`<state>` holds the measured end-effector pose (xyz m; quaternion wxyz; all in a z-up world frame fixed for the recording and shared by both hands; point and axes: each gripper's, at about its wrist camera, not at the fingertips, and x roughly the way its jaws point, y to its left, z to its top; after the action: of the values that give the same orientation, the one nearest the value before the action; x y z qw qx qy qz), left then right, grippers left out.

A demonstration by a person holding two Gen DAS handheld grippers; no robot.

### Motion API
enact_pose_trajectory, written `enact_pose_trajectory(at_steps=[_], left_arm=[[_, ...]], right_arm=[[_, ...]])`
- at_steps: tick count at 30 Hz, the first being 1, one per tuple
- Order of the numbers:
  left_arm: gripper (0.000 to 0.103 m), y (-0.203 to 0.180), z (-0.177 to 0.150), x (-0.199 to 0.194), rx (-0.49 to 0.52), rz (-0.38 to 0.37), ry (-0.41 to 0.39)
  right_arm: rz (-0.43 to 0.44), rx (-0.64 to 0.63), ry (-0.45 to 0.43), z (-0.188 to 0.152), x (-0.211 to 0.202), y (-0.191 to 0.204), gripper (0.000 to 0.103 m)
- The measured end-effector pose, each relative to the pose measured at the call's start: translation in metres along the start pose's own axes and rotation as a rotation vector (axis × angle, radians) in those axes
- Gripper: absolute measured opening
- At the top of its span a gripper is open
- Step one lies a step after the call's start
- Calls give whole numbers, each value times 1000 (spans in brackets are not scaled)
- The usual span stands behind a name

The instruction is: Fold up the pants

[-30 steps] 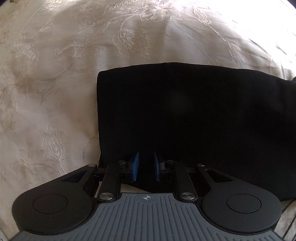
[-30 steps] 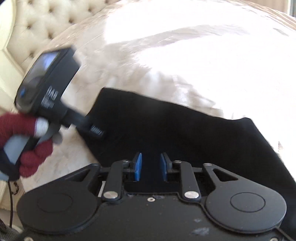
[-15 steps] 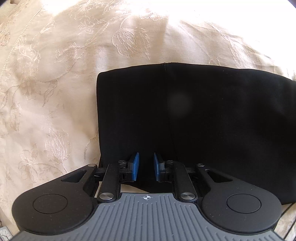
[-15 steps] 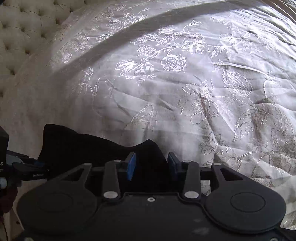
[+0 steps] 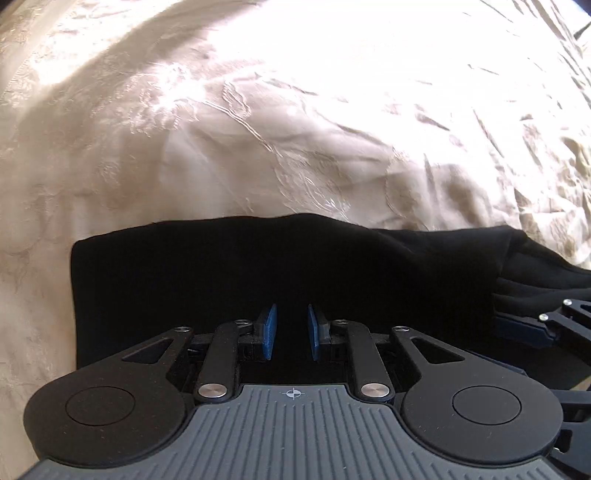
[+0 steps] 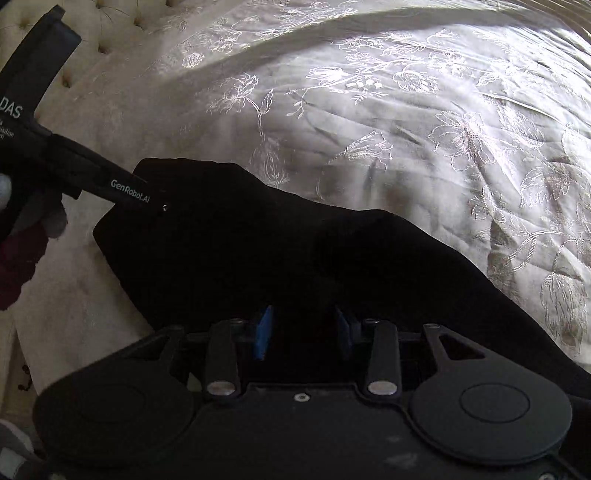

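Observation:
Black pants lie on a cream embroidered bedspread. My left gripper points down over their near edge. Its blue pads stand close together with black cloth between them, shut on the fabric. Bunched cloth hangs at my right gripper, seen at the right edge of the left wrist view. In the right wrist view the pants stretch from the left gripper to the right gripper. A thick dark fold fills the gap between the right pads, which are shut on it.
A hand in a dark red glove holds the left gripper's handle at the left edge. A tufted cream headboard rises beyond it. The flowered bedspread spreads wide past the pants, creased and sunlit.
In the left view the pants' far edge sank lower in the frame and the right gripper came in at the right. In the right view the left gripper reappeared and more of the pants shows.

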<state>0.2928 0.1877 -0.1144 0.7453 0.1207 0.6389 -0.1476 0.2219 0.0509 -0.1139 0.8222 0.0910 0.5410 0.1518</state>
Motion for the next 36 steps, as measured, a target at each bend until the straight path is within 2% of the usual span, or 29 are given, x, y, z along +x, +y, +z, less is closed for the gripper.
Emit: enact_pose_trajectory(at_steps=[2, 8, 13, 16, 17, 18, 19, 27, 32, 34, 36], left_arm=[[18, -7, -9, 16, 14, -5, 27], [19, -21, -26, 23, 93, 11, -22], [18, -6, -22, 17, 29, -45, -20], [18, 18, -17, 17, 5, -71, -28], [18, 21, -20, 16, 3, -78, -34], [18, 25, -4, 21, 4, -83, -40], [18, 27, -4, 21, 6, -88, -48], [18, 29, -19, 17, 16, -127, -95], [19, 29, -24, 21, 33, -124, -99], [19, 29, -26, 20, 32, -121, -100], [19, 29, -27, 20, 28, -120, -105]], right_arm=[[-6, 18, -4, -1, -1, -1, 40], [-14, 76, -36, 9, -10, -13, 39], [-26, 70, -68, 24, -17, -19, 39], [-26, 73, -74, 36, -15, -27, 39], [-21, 74, -74, 40, -14, -29, 39], [-17, 75, -70, 46, -12, -29, 39], [-12, 72, -66, 50, -10, -30, 39], [63, 57, -17, 72, 11, -30, 40], [37, 79, 3, 72, 21, -37, 40], [60, 104, 20, 74, 28, -40, 40], [101, 108, 17, 78, 30, -40, 36]])
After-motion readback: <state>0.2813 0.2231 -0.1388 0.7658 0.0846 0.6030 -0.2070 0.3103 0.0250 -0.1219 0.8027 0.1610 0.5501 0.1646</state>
